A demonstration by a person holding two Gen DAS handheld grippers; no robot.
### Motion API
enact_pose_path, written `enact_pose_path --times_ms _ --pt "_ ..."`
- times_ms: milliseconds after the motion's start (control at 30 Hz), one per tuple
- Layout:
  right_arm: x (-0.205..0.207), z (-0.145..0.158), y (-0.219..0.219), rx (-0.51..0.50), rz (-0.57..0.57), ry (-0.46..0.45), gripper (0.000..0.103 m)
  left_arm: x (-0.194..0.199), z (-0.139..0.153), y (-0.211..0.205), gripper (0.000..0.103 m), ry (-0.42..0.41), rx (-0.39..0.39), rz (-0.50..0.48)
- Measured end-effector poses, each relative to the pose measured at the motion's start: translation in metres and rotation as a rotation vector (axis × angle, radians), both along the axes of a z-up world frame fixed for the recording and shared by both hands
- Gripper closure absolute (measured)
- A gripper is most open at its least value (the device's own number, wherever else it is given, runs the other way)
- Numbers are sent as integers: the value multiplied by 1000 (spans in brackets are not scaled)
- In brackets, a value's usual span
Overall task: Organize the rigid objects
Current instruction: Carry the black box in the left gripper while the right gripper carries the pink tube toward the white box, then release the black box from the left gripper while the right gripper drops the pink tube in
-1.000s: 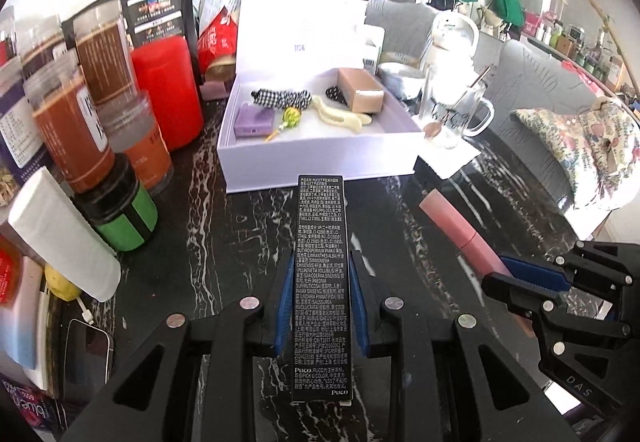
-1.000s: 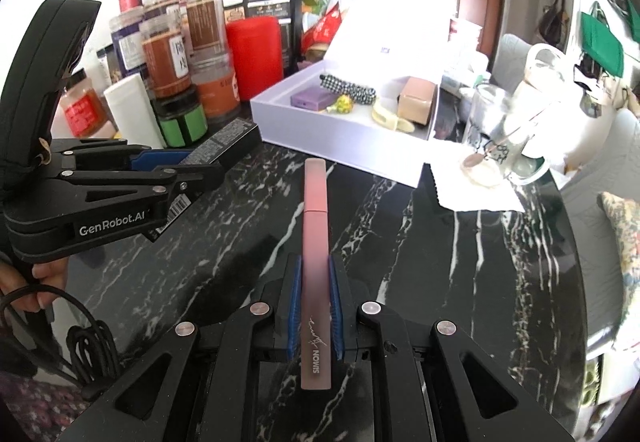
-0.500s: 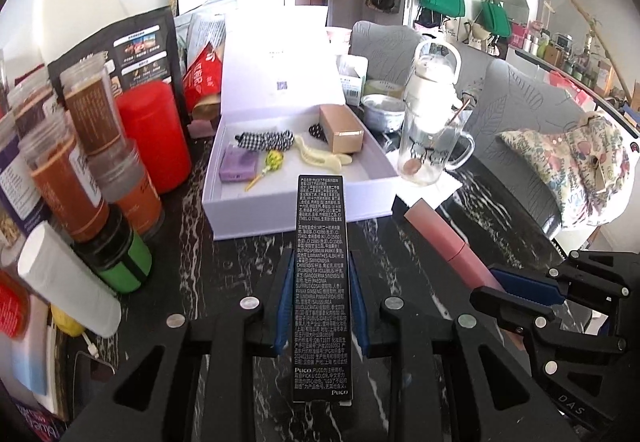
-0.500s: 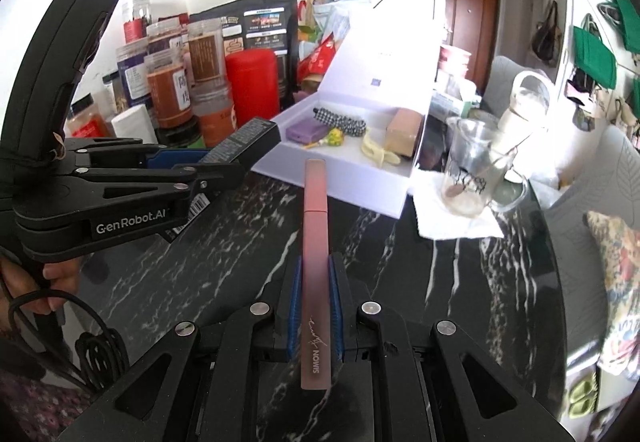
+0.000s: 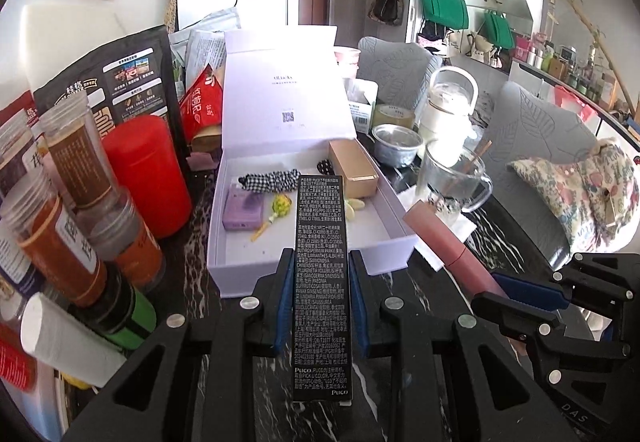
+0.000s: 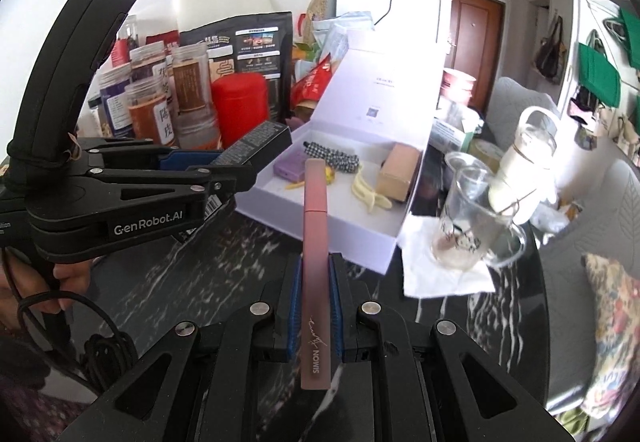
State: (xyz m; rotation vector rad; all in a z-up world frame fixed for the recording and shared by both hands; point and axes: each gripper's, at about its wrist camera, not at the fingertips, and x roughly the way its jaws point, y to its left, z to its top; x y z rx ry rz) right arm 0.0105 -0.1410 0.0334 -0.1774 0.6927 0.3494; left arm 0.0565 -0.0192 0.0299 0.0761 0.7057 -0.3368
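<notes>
Carrying two slim cosmetics toward the open white gift box (image 5: 240, 266), the two claws hold one item apiece above the black marbled worktop (image 6: 460, 326).

Left of the frame, left wrist view: jars (image 5: 76, 157), a red canister (image 5: 146, 173) and a white tube (image 5: 68, 338) crowd the box's left wall; the approach is best kept clear of them.

Centre, left wrist view: the left claw (image 5: 320, 294) is clamped on a black Puco carton (image 5: 322, 282), its blue pads pressing both long sides. The carton's far end projects over the box's front wall. Inside lie a lilac case (image 5: 244, 209), a checked scrunchie (image 5: 272, 177), a yellow-green hair pin (image 5: 278, 207) and a gold carton (image 5: 354, 169). The bare floor lies in the front half, so the carton would fit best lengthwise there, lowered nearly flat before the pads part.

Right, left wrist view: the right claw (image 5: 516, 294) grips a pink Simon tube (image 6: 316, 274); the right wrist view shows its pads closed on the tube's lower half, the tip overlapping the box interior. A glass mug (image 6: 468, 217) on a paper napkin (image 6: 444, 270) stands just beside the box's right corner, a likely snag. Placing one item at a time should keep the claws from colliding.
</notes>
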Motion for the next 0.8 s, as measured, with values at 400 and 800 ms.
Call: enact_pose_path --times_ms 400,800 --pt "43 16 5 -1 9 -39 90 38 16 2 78 -43 -25 6" --pt "95 19 0 -6 -22 -45 90 84 24 -7 78 -73 -28 -10"
